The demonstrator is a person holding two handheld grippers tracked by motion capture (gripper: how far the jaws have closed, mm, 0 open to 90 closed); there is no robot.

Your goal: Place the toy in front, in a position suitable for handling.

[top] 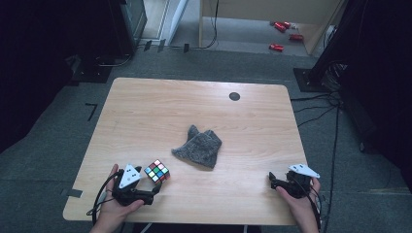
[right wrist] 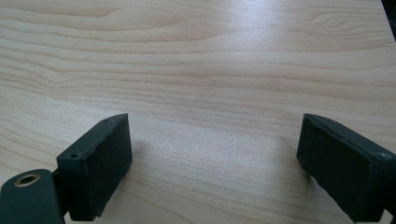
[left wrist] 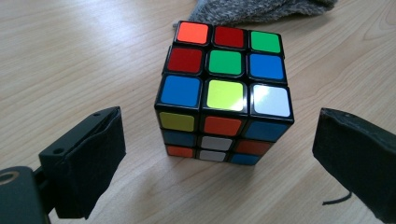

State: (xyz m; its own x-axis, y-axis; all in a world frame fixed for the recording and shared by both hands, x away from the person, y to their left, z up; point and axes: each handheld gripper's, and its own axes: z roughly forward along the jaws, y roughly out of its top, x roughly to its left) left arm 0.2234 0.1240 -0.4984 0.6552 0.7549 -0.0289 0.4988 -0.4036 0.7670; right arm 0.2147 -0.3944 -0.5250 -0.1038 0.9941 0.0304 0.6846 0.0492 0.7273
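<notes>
Cube [top: 157, 171] with mixed coloured stickers sits flat on the light wooden table [top: 145, 111], near its front left corner, and the left gripper [top: 156, 187] is aimed at it from just in front. In the left gripper view the cube [left wrist: 225, 93] stands ahead of the two black jaws, which are spread wide, one to each side with bare wood between each pad and the cube's sides; nothing is pressed or held. A crumpled grey cloth [top: 198, 147] lies near the middle of the table, just beyond the cube and apart from it, and its fuzzy edge [left wrist: 261, 10] shows behind the cube in the left gripper view. The right gripper [top: 273, 180] rests low near the table's front right corner, well apart from both cube and cloth. In the right gripper view its jaws stand wide over plain wood grain, with nothing between them. A small dark round disc [top: 234, 96] lies toward the far edge of the table.
</notes>
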